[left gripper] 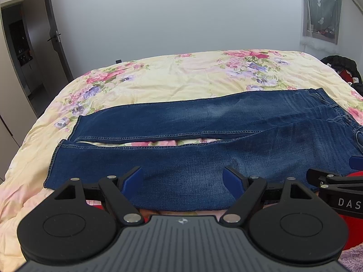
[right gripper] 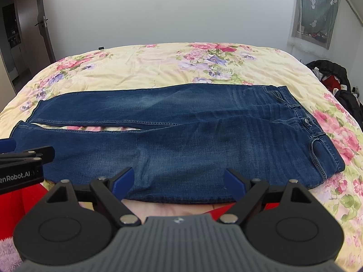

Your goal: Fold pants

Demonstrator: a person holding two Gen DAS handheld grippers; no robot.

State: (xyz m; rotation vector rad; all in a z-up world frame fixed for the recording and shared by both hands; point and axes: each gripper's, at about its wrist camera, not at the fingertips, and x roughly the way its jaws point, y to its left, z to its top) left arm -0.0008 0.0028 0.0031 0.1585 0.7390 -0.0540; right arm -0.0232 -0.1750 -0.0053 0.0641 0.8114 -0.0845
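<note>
Dark blue jeans (left gripper: 192,149) lie flat and spread out across the floral bedspread, waistband to the right, leg hems to the left, with a narrow gap between the two legs. They also show in the right wrist view (right gripper: 181,140). My left gripper (left gripper: 182,179) is open and empty, hovering over the near edge of the near leg. My right gripper (right gripper: 179,180) is open and empty, over the near edge by the thigh. Each gripper shows at the edge of the other's view.
The bed (left gripper: 181,74) has a yellow floral cover. A door (left gripper: 54,38) stands at the far left. Dark clothes (right gripper: 333,74) are piled at the bed's right side. Red fabric (right gripper: 20,195) lies at the near edge.
</note>
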